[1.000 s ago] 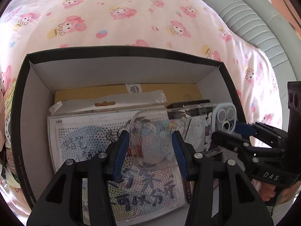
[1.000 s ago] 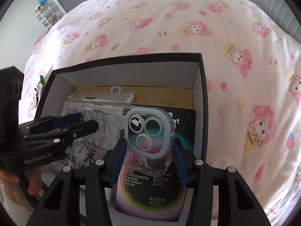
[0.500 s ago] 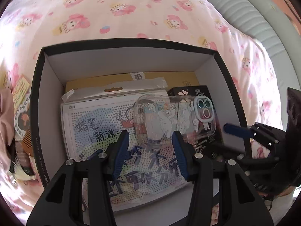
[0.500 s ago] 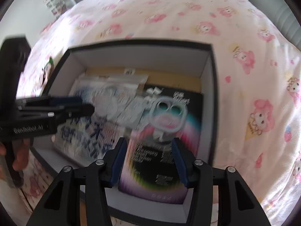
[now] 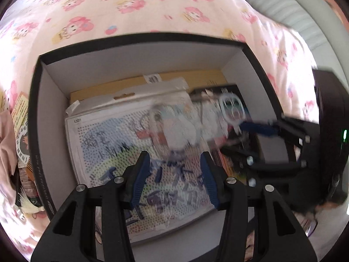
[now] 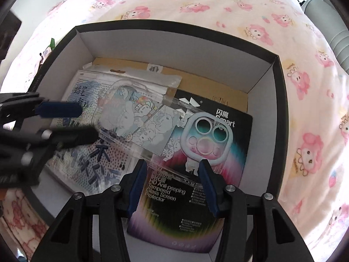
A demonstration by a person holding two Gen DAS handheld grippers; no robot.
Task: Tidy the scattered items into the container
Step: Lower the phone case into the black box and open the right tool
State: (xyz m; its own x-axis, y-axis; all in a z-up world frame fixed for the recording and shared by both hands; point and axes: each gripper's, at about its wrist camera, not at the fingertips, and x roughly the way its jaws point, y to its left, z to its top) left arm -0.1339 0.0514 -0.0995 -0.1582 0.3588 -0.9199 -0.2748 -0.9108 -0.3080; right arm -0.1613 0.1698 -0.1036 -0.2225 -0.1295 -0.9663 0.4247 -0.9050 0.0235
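Left wrist view: left gripper (image 5: pixel 174 170) spread, nothing pinched; phone case (image 5: pixel 194 122) blurred at frame centre, inside the box (image 5: pixel 139 38).

Right wrist view: right gripper (image 6: pixel 172 179) spread, case (image 6: pixel 165 128) lies released across the packets. Placement looks done; next, fetch another scattered item.

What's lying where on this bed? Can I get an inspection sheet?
Surface: pink cartoon-print bedspread.
Job's things: black box holding a clear phone case, across a bead sheet and a screen-protector pack; brown envelope beneath.
Clutter: packets beside the box.
Grippers: left gripper and right gripper open above the box, holding nothing.
Cables: nothing seen.
Surroundings: grey headboard.
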